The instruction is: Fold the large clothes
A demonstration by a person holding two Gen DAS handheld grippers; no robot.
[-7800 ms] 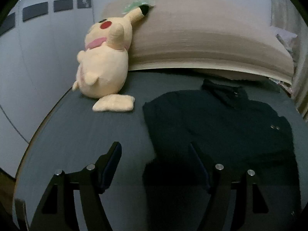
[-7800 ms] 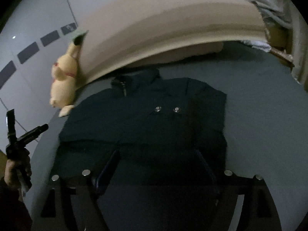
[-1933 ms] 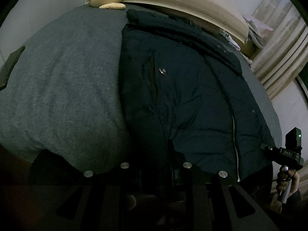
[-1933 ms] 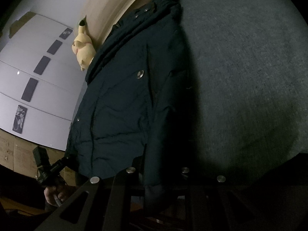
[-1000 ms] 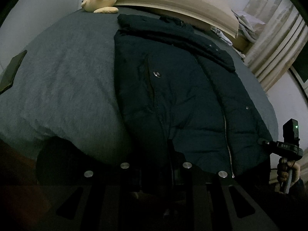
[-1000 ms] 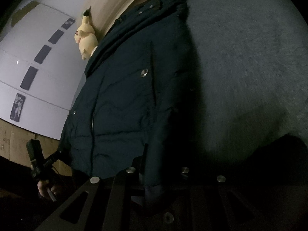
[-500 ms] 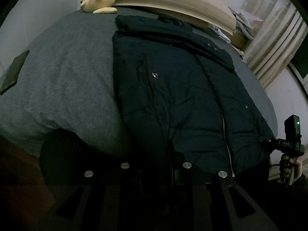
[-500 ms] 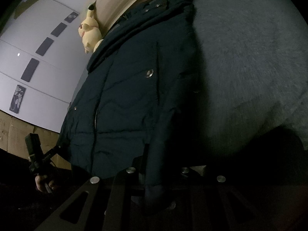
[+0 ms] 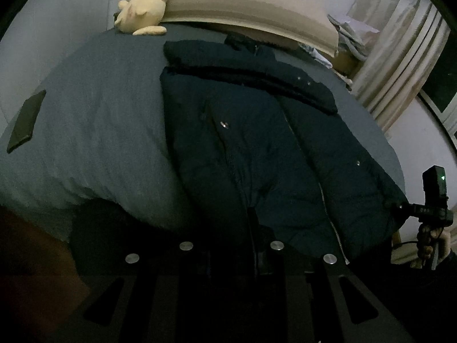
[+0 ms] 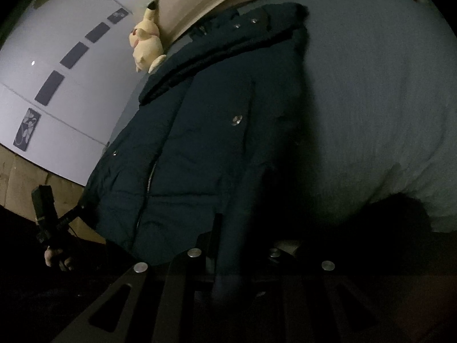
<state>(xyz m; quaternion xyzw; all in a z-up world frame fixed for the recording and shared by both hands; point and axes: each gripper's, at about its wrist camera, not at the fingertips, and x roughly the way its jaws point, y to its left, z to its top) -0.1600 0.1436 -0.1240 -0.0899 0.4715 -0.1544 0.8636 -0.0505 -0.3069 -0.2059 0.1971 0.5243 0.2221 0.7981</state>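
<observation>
A dark navy padded jacket [image 9: 257, 148] lies front-up on the grey bed [image 9: 94, 120], its hem hanging over the near edge. It also shows in the right wrist view [image 10: 205, 131]. My left gripper [image 9: 228, 245] is shut on the jacket's left hem corner. My right gripper [image 10: 231, 251] is shut on the right hem corner. Each gripper shows in the other's view, the right one [image 9: 400, 208] at the far right and the left one [image 10: 80, 208] at the far left, both held in hands at the hem.
A yellow plush toy [image 9: 145, 3] sits at the head of the bed against a beige headboard [image 9: 242, 3]. A dark flat phone-like object [image 9: 25, 120] lies on the bed's left side. Curtains [image 9: 400, 48] hang at right. A white wall [image 10: 57, 91] runs along the left.
Both grippers have closed on the jacket's hem since 7.8 s ago. Over the last second both have drawn back a little with the hem, over the bed's near edge.
</observation>
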